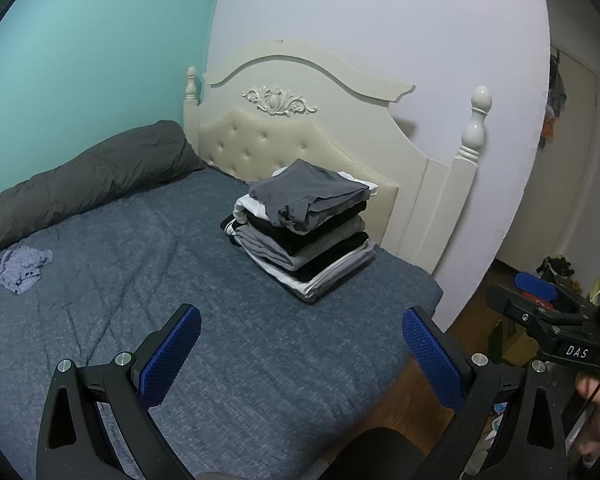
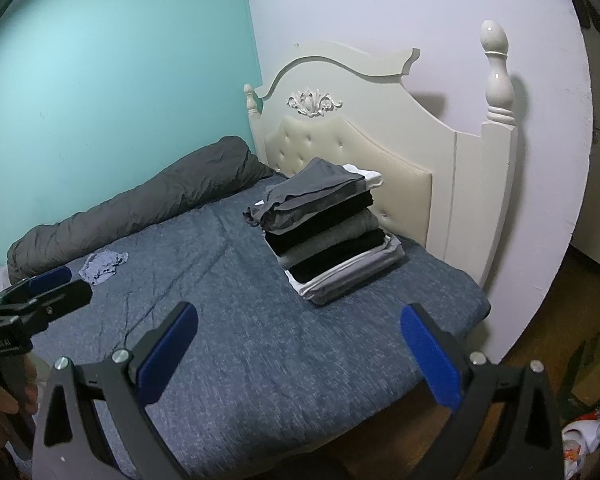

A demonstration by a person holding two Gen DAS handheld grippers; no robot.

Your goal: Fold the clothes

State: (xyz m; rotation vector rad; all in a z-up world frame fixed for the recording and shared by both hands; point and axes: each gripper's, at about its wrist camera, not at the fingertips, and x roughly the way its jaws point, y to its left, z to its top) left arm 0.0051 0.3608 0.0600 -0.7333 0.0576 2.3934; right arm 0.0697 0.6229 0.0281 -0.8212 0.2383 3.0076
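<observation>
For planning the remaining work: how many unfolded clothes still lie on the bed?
1: a crumpled light blue garment lies alone near the rolled grey duvet, apart from the folded stack.

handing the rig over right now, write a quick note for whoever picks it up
Left tool: open, empty, above the bed.
Right tool: open, empty, also above the bed.
Done: stack of folded clothes sits near the headboard.
Left: one crumpled light blue garment lies unfolded on the bed's far side, near the rolled grey duvet. Fold it, then probably add it to the stack.
</observation>
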